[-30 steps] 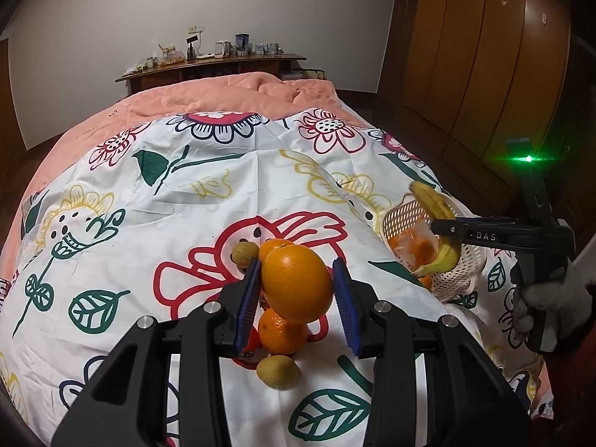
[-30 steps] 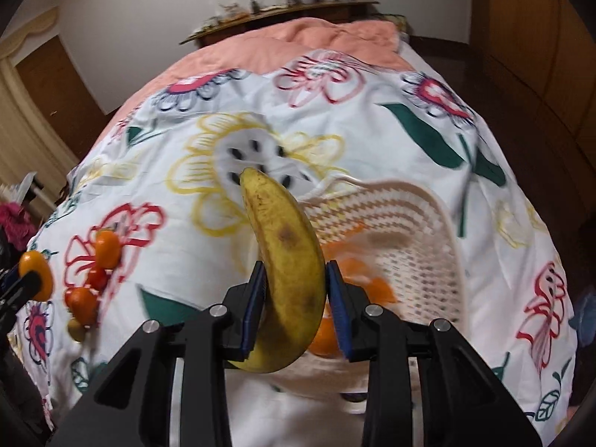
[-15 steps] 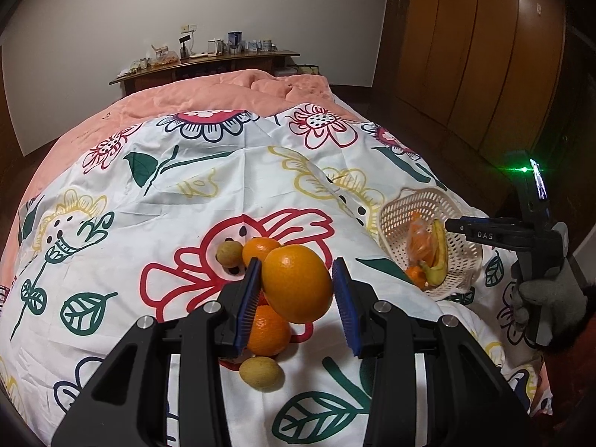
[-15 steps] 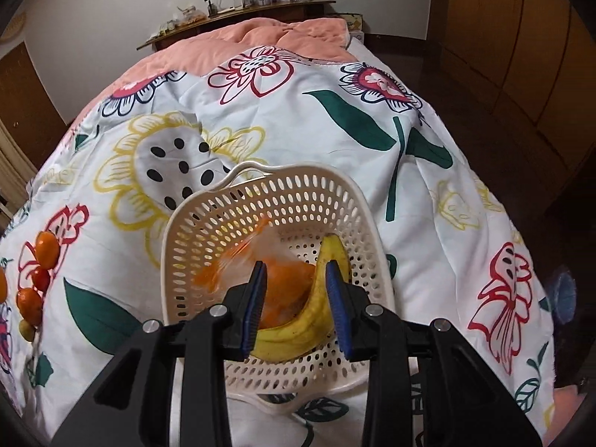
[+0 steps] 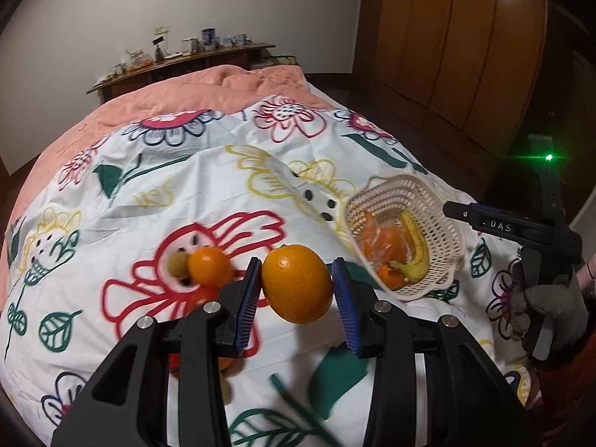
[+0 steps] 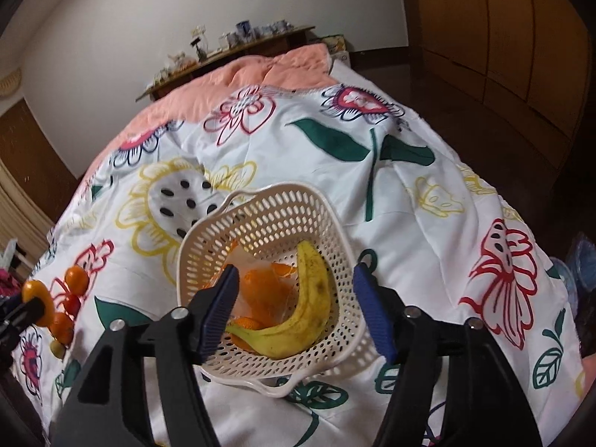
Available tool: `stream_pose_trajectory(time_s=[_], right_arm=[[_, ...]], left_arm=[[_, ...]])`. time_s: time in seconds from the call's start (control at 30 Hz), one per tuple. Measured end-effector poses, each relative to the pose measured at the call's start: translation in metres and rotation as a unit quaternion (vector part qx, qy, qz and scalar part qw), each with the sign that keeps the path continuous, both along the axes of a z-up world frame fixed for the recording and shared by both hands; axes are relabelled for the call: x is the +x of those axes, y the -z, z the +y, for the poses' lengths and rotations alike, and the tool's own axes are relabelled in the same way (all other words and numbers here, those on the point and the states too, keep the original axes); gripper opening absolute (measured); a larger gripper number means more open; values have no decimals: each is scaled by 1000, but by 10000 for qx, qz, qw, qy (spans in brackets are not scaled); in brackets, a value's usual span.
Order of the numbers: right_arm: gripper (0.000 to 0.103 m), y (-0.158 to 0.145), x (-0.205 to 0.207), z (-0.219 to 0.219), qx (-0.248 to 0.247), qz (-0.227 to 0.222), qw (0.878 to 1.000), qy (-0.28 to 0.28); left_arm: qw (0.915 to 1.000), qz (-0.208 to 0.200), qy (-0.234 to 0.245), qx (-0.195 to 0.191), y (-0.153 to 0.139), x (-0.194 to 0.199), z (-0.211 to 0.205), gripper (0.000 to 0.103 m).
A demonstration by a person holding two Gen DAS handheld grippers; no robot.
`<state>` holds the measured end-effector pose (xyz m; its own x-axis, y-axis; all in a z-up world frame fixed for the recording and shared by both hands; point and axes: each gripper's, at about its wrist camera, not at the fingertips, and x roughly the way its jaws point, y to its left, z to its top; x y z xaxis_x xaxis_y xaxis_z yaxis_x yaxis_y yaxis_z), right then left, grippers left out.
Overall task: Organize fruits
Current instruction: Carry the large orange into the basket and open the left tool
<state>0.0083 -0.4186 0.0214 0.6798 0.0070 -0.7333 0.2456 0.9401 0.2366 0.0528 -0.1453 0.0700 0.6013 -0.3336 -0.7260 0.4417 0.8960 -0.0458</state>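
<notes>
A: Left wrist view: left gripper (image 5: 296, 300) pinching the orange (image 5: 297, 284), held above the bedspread (image 5: 156, 201), basket (image 5: 452, 234) off to the right.

B: Best carried over the rim before letting go; low and gentle, clear of the banana (image 5: 413, 247).

A: Right wrist view: right gripper (image 6: 294, 313) spread, jaws just opened, nothing between them; banana (image 6: 305, 309) lying in the basket (image 6: 268, 208).

B: Best drawn back, making room for the orange.
</notes>
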Motion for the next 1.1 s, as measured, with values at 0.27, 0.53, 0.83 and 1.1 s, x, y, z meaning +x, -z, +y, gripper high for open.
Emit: stream_pose_trajectory(time_s=[0.27, 0.53, 0.83, 1.1], right_arm=[[70, 2, -14, -10, 239, -193, 9995, 60], [75, 7, -23, -24, 395, -296, 9986, 208], [90, 18, -28, -31, 500, -374, 9978, 230], [98, 26, -29, -39, 416, -305, 9977, 429]], left_arm=[[9994, 117, 308, 144, 6, 5, -41, 40], [9985, 213, 478, 158, 12, 15, -71, 40], [9961, 302, 684, 474, 29, 30, -112, 40], [9942, 284, 788, 671, 31, 38, -136, 40]])
